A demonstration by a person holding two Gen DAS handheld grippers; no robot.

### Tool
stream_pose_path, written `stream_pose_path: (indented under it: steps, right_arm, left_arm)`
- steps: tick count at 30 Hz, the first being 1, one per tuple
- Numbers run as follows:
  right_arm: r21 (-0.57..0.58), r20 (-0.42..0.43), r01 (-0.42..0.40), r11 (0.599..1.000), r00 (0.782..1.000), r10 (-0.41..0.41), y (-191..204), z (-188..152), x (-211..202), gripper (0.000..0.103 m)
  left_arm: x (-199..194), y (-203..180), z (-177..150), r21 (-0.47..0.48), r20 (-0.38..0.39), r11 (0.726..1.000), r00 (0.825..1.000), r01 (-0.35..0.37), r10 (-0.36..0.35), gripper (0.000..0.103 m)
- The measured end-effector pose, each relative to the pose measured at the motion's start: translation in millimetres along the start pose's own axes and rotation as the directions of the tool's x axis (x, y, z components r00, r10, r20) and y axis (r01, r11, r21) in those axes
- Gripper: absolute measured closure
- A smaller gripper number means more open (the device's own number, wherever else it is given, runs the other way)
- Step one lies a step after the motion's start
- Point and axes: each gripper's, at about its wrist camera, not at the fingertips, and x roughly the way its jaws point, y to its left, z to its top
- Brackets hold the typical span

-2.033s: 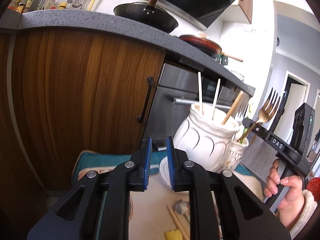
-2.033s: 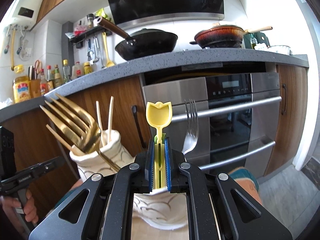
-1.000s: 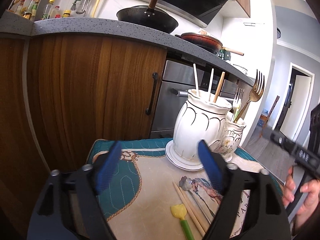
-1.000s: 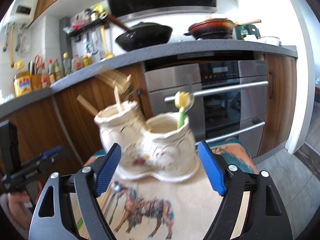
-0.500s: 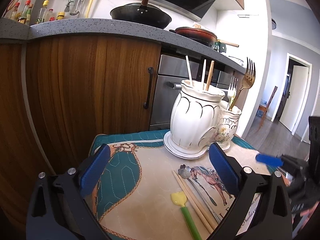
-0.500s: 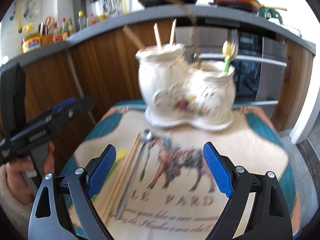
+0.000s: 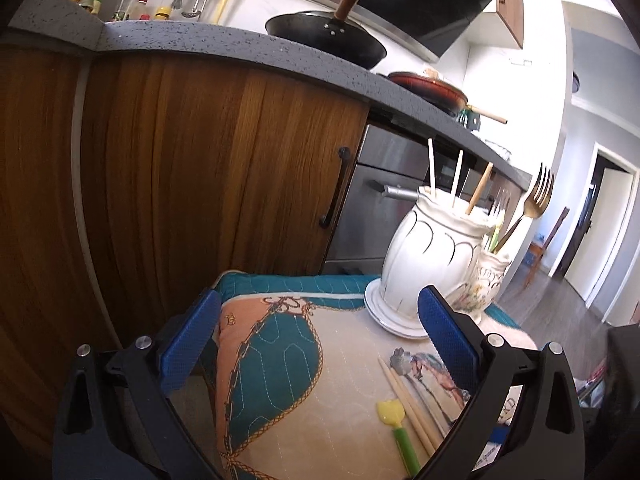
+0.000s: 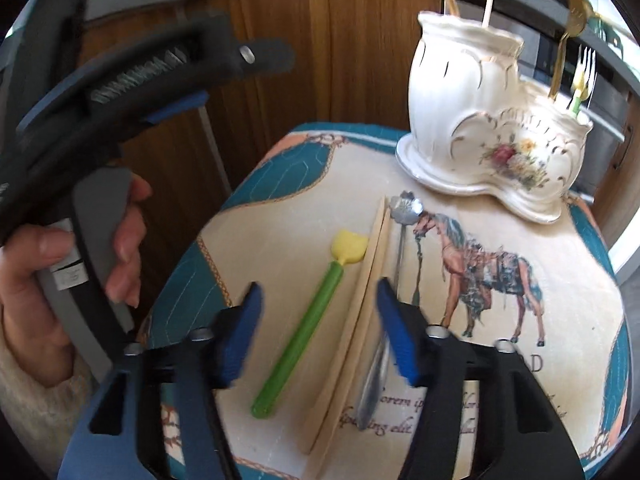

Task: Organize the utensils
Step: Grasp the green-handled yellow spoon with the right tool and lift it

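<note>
R tongs (image 8: 318, 330) half-apart, just been closing, nothing clamped | astride chopsticks (image 8: 360, 300) on desk mat, near side of ceramic holder (image 8: 480, 120) | L tongs (image 7: 316, 344) wide apart, empty | tip: drop lower, pinch both sticks together, avoid spoon (image 8: 400, 240).

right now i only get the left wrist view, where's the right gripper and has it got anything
Observer: The right gripper points down at the mat. Its jaws have just been closing, with the chopsticks and the green-handled tulip utensil framed between them, nothing pinched.
Operator: is the spoon in that gap too
Observer: No. The spoon lies just right of the chopsticks, and its handle passes behind the right pad.
Operator: my finger cuts off the green handle, how far does it run
Observer: It ends short of the chopsticks' near ends, well inside the mat's edge.
</note>
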Motion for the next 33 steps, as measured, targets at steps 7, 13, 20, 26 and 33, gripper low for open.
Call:
stream_pose_path:
  steps: [7,13,20,26,33]
  right_arm:
    - [-0.004,-0.055,0.015,1.000,0.998,-0.016,3,1,14,0.072]
    - [0.012,-0.079,0.018,1.000,0.997,-0.017,5,9,29,0.080]
    - [0.054,-0.053,-0.007,0.999,0.999,0.009,-2,7,28,0.093]
    - [0.120,0.043,-0.072,0.990,0.997,0.067,-20,2,-5,0.093]
    - [0.201,0.225,-0.031,0.979,0.974,-0.015,-70,8,-52,0.093]
  left_arm:
    - [1,-7,-1,0.029,-0.006,1.000,1.000,0.008,-0.008,0.006]
    - [1,-7,0,0.030,-0.001,0.999,1.000,0.011,-0.011,0.006]
    - [2,-1,0,0.001,-0.006,1.000,1.000,0.000,0.000,0.006]
    - [4,0,-1,-0.011,-0.018,1.000,1.000,0.007,-0.007,0.006]
    - [15,-8,-6,0.000,-0.094,1.000,0.996,0.004,-0.004,0.006]
